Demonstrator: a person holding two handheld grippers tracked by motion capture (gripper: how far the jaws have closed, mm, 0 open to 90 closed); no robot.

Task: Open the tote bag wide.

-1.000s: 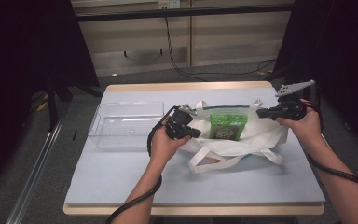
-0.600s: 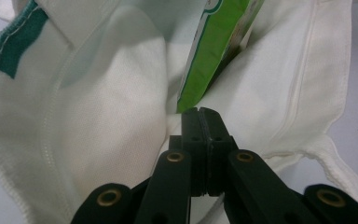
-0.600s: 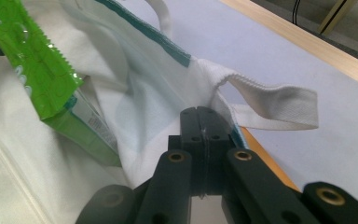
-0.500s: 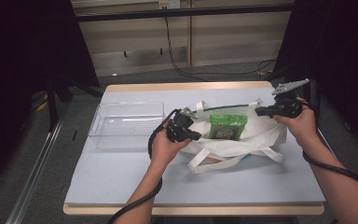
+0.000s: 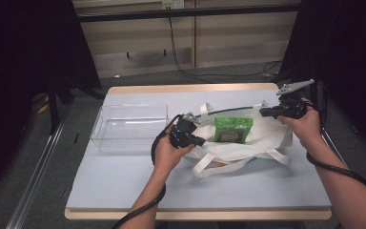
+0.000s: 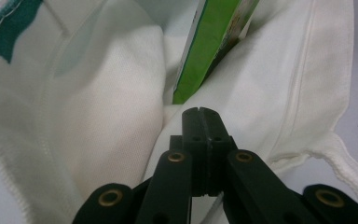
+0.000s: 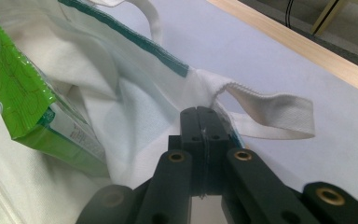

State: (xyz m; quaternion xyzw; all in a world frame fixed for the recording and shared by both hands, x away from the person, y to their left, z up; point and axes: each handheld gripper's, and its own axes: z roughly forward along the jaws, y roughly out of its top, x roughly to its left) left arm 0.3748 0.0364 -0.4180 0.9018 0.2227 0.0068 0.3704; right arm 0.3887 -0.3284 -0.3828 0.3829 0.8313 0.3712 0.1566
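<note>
Tabletop tote bag (image 5: 262, 138) lies pinched between both hand-held grippers' closed jaws.

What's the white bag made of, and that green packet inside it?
The white bag looks like matte woven cotton cloth: you can see the weave and stitched seams. The green packet seems to be glossy plastic film, since it shines and crinkles at its edges.
</note>
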